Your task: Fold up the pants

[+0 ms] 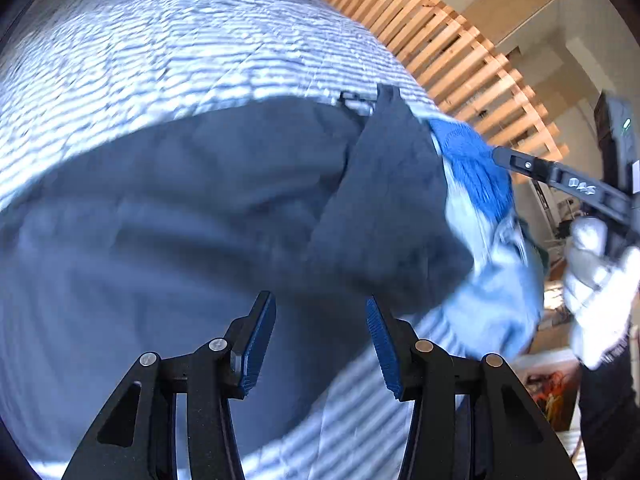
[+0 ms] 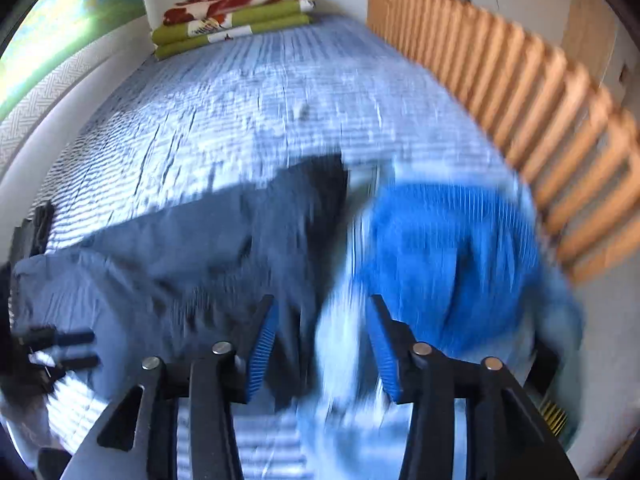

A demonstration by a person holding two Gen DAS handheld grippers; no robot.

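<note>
Dark grey-blue pants [image 1: 200,208] lie spread on the striped bedspread [image 1: 160,40], with one part folded up into a flap [image 1: 384,200] at the right. My left gripper [image 1: 320,344] hovers over them, open, nothing pinched between its blue pads. A gloved hand [image 1: 600,280] at the right holds my right gripper; one black finger [image 1: 532,168] reaches toward the flap's edge. In the right wrist view, my right gripper [image 2: 322,348] is open above the blurred pants [image 2: 180,264] and a light-blue garment with a bright blue ribbed part [image 2: 440,260].
A wooden slatted rail [image 1: 460,52] [image 2: 540,120] runs along the bed's right side. Folded green and red-white blankets [image 2: 232,20] lie at the far end of the bed. The light-blue garment [image 1: 500,280] hangs by the right edge. Both views are motion-blurred.
</note>
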